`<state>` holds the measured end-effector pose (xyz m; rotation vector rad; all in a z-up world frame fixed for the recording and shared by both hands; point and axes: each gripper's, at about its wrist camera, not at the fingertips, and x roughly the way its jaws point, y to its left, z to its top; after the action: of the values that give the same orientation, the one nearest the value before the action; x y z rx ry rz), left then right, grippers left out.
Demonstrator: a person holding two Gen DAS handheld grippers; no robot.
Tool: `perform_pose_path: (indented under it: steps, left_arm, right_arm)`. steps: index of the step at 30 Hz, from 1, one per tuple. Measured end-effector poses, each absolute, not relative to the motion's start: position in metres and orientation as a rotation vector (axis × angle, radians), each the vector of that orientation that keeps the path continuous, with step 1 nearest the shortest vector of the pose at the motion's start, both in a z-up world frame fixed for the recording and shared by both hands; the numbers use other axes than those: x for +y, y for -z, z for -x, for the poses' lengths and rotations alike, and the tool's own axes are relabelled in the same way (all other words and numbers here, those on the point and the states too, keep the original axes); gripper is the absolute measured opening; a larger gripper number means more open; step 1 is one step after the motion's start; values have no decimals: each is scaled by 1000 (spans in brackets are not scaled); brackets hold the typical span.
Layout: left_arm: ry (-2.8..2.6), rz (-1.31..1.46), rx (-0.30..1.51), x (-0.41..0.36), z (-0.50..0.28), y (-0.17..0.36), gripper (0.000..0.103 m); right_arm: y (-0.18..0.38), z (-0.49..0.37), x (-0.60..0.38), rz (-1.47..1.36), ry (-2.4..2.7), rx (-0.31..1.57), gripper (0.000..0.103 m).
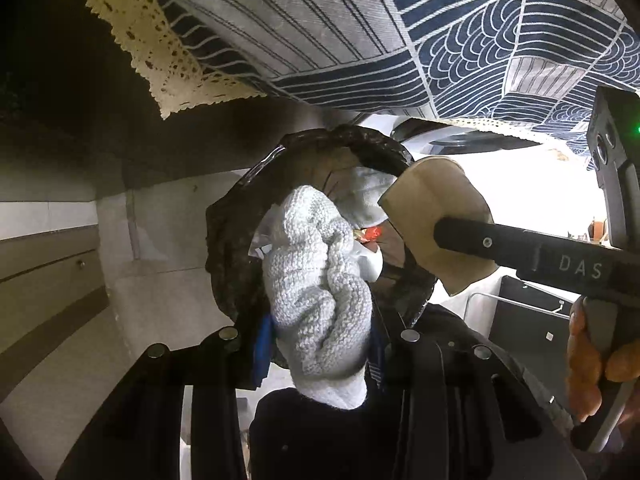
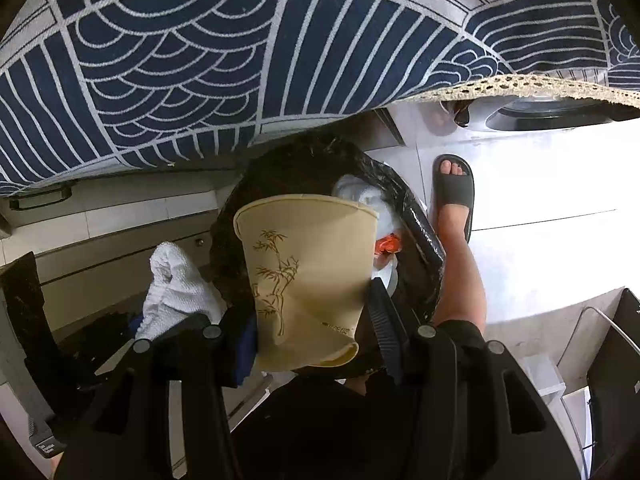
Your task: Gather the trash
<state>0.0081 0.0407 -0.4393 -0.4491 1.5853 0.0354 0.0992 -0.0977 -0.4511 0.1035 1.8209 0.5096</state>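
**Paper cup and knitted cloth poised over the bin**

Black liner rims the trash bin (image 2: 412,208), which sits on the floor below the patterned tablecloth (image 2: 160,80) and already holds white and orange scraps. Both loads hang above its mouth. The right gripper (image 2: 316,312) pinches a crushed paper cup (image 2: 308,272); the left gripper (image 1: 320,344) is clamped nearly closed on a white knitted cloth (image 1: 316,280). Judged next: release both inside.

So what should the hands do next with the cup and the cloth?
Probably open both tools and let go. The left tool grips the white cloth and the right tool grips the squashed paper cup, and both hang right over the open bin, which already has trash in it. Dropping them should land them inside.
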Motion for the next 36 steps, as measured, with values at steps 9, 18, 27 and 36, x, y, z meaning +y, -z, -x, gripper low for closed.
perform_pose_path:
  steps: [9,18,27,36]
  left_arm:
    - [-75,476,1607,42,-10,436,69]
    - [-76,466,1591,44,-10,422,69]
    - [-75,468,1572,47,0,400,69]
    - [-83,437,1516,45,4,353,69]
  right_arm:
    - [447,-102,-102,-127,-478,1823,76]
    - [427,-110,-108,-142,-493,1792,76]
    - [406,-107,-112,-133,-516,1773,76]
    - [357,-105,-124,-131,-558,1692,96]
